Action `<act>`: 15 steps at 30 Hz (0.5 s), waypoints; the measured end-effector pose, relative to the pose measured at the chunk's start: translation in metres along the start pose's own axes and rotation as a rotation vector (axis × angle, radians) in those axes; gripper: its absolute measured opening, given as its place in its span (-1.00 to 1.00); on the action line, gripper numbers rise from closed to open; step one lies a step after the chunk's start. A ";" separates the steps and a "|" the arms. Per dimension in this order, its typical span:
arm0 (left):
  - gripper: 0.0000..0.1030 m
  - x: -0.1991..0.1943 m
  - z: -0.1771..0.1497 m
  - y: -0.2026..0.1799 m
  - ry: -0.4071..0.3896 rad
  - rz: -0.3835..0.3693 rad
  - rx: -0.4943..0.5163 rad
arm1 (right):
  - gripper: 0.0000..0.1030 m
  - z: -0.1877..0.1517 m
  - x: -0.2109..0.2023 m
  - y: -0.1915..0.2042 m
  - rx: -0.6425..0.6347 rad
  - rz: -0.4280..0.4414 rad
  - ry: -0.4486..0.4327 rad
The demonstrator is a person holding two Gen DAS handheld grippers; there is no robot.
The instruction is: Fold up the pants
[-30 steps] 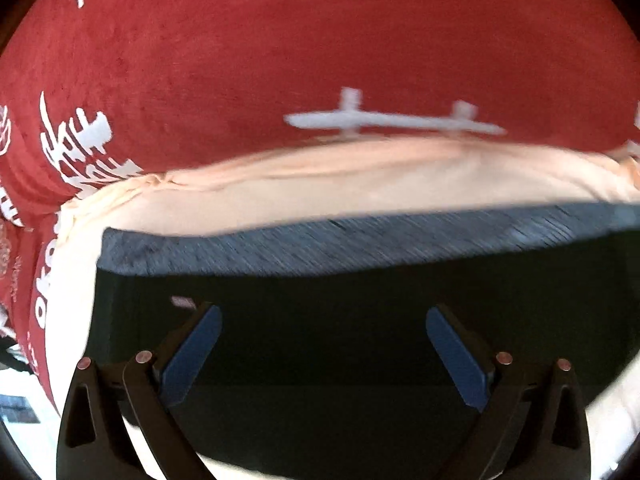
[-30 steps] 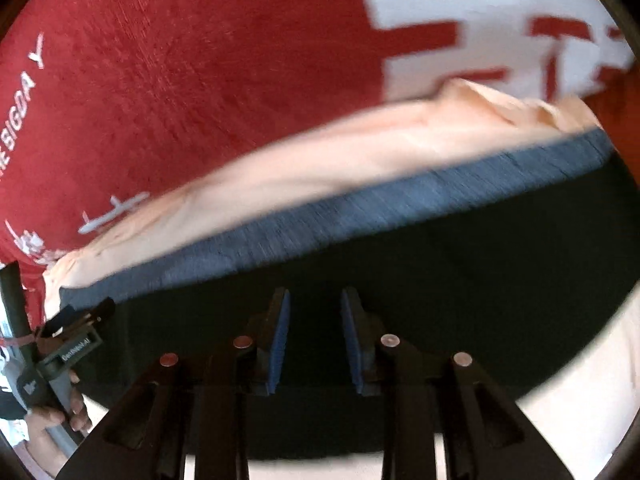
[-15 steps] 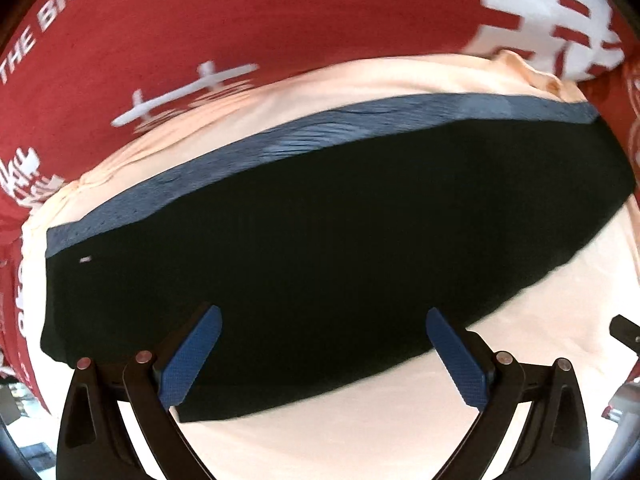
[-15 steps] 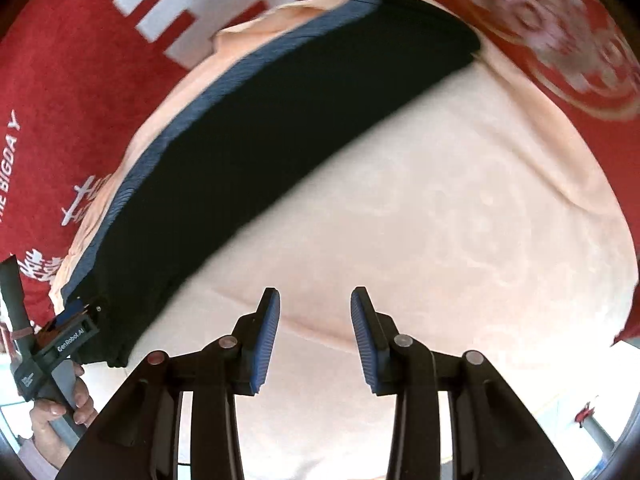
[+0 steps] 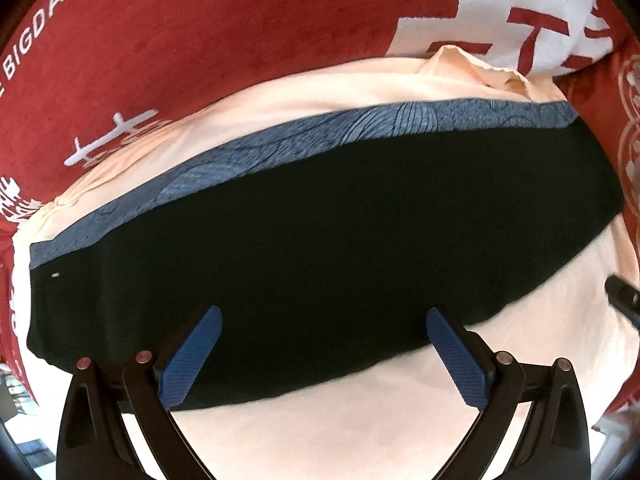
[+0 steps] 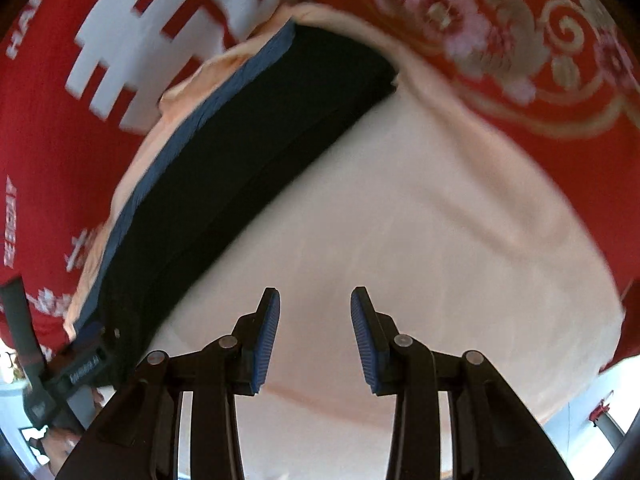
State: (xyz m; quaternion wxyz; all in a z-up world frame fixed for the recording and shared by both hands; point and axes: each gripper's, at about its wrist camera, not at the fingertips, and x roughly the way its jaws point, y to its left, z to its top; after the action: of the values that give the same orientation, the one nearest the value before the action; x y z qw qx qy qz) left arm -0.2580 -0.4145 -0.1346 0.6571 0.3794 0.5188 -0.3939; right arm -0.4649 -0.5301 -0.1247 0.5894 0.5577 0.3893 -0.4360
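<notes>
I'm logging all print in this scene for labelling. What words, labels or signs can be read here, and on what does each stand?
"BIGDA Y": white letters on the red cloth, cut off at the frame edge.
Large white sign on the same cloth: a blocky character, only partly in view.
White lettering on the left tool, seen from the right wrist: too blurred to read.
Black pants: no text.

there's a peach-colored sheet (image 5: 360, 420) spread right under and ahead of the gripper, lying on a red cloth with big white lettering (image 5: 200, 40) further out in front, plus a red bit with a gold and pink floral pattern (image 6: 500, 32) off to the far right
</notes>
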 end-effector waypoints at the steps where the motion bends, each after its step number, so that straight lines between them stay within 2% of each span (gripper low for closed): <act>1: 1.00 0.002 0.005 -0.004 -0.006 0.008 -0.007 | -0.21 0.009 0.001 -0.003 0.002 -0.002 -0.018; 5: 1.00 0.009 0.022 -0.019 -0.027 0.029 -0.021 | -0.21 0.047 0.012 -0.014 0.028 0.003 -0.074; 8: 1.00 0.019 0.030 -0.027 -0.022 0.044 -0.027 | -0.21 0.073 0.025 -0.023 0.095 0.043 -0.097; 9: 1.00 0.022 0.032 -0.029 -0.020 0.047 -0.029 | -0.28 0.077 0.025 -0.025 0.108 0.048 -0.106; 10: 1.00 0.025 0.033 -0.030 -0.021 0.052 -0.030 | -0.65 0.080 0.024 -0.023 0.101 0.059 -0.117; 11: 1.00 0.025 0.033 -0.032 -0.024 0.056 -0.030 | -0.73 0.082 0.022 -0.018 0.077 0.058 -0.123; 15: 1.00 0.032 0.034 -0.032 -0.030 0.060 -0.030 | -0.77 0.082 -0.004 0.014 -0.125 0.010 -0.217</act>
State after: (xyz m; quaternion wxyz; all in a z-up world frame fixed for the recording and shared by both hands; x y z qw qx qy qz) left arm -0.2697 -0.4623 -0.1628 0.6819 0.3789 0.5030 -0.3721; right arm -0.4553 -0.6114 -0.1109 0.6639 0.4711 0.3470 -0.4658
